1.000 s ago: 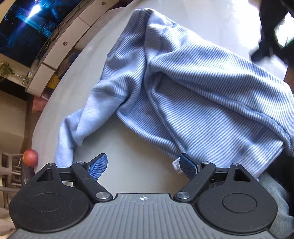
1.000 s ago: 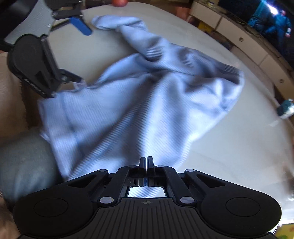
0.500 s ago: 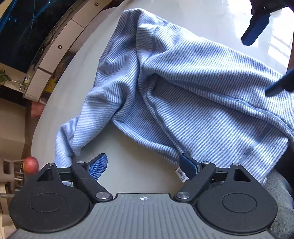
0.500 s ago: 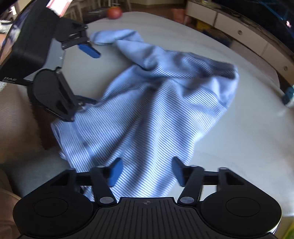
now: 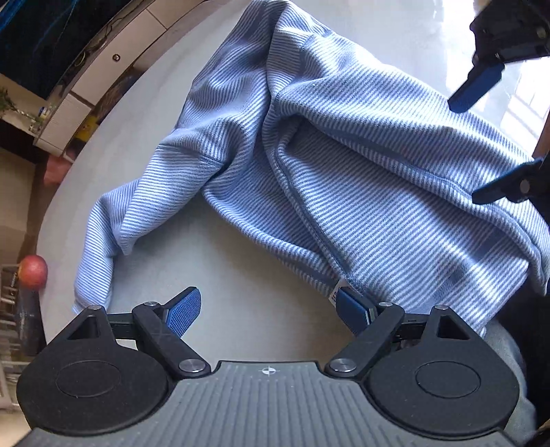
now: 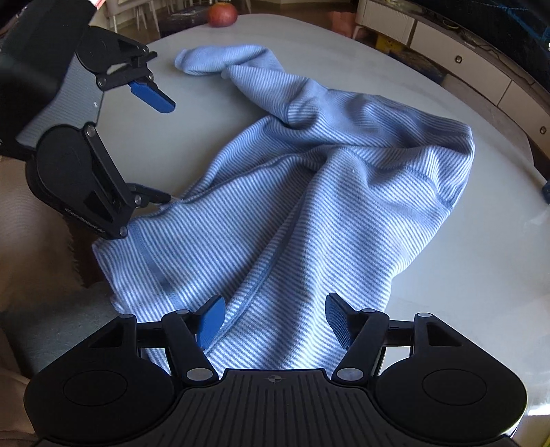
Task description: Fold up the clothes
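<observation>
Striped blue top [image 6: 309,206] sprawls crumpled across the pale table [image 6: 429,285], sleeve trailing far-left: soft, light, floppy, best pinched at the near hem. Right gripper [image 6: 275,321] gapes empty over it; left gripper [image 5: 271,309] spread wide too.

One striped garment [image 6: 309,213], one apple [image 6: 222,14], one table [image 6: 447,295], two grippers: left gripper [image 5: 266,309], right gripper [image 6: 275,319].
</observation>
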`<act>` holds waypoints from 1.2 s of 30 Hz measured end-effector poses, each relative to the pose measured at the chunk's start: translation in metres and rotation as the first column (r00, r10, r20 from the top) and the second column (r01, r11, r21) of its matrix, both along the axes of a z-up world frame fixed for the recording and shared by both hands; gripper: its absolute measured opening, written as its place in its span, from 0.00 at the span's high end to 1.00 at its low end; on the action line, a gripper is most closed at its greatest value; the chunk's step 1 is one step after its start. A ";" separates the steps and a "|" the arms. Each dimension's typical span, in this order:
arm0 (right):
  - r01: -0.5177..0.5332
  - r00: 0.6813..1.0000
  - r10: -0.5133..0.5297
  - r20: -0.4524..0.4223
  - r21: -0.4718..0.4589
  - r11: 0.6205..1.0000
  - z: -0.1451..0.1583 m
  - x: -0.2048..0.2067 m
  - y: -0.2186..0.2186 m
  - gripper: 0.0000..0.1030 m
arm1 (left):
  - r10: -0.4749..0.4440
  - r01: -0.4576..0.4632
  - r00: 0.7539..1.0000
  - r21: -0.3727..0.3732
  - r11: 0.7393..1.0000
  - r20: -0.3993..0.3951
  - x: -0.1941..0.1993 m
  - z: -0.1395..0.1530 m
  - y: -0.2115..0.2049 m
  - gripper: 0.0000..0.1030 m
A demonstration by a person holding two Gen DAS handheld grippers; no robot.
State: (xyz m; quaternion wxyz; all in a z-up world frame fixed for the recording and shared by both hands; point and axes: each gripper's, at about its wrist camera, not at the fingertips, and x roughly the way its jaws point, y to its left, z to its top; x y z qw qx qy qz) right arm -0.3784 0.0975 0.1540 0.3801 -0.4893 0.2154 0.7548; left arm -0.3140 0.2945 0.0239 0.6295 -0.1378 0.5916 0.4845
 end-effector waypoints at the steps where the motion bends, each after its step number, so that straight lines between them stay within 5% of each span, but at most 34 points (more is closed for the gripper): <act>1: 0.007 1.000 -0.007 0.002 -0.007 1.000 -0.002 0.000 0.001 0.36 | 0.005 -0.005 1.000 0.000 1.000 0.005 -0.001 -0.001 0.001 0.17; 11: 0.069 0.996 -0.072 -0.049 -0.060 0.996 -0.023 0.002 0.004 0.41 | 0.021 -0.021 0.999 0.017 1.000 0.033 0.002 -0.004 0.008 0.17; 13: 0.069 0.995 -0.073 -0.061 -0.066 0.995 -0.021 0.005 0.003 0.52 | 0.019 -0.020 0.999 0.019 1.000 0.034 0.003 -0.004 0.009 0.17; 15: 0.062 0.996 -0.065 -0.054 -0.060 0.996 -0.015 0.008 0.001 0.81 | 0.018 -0.019 0.999 0.019 1.000 0.035 0.003 -0.005 0.009 0.17; 18: 0.053 0.998 -0.055 -0.037 -0.056 0.997 -0.006 0.015 -0.001 0.95 | 0.019 -0.020 0.999 0.017 1.000 0.037 0.001 -0.005 0.010 0.17; 28: 0.114 0.984 -0.121 0.129 0.062 0.992 0.032 0.053 0.003 0.96 | 0.015 -0.015 1.000 0.018 1.000 0.024 -0.003 -0.005 0.012 0.17; 36: 0.206 0.894 -0.268 0.358 0.201 0.958 0.048 0.114 0.042 0.96 | 0.002 -0.003 0.999 0.031 1.000 0.036 0.001 -0.001 0.018 0.17</act>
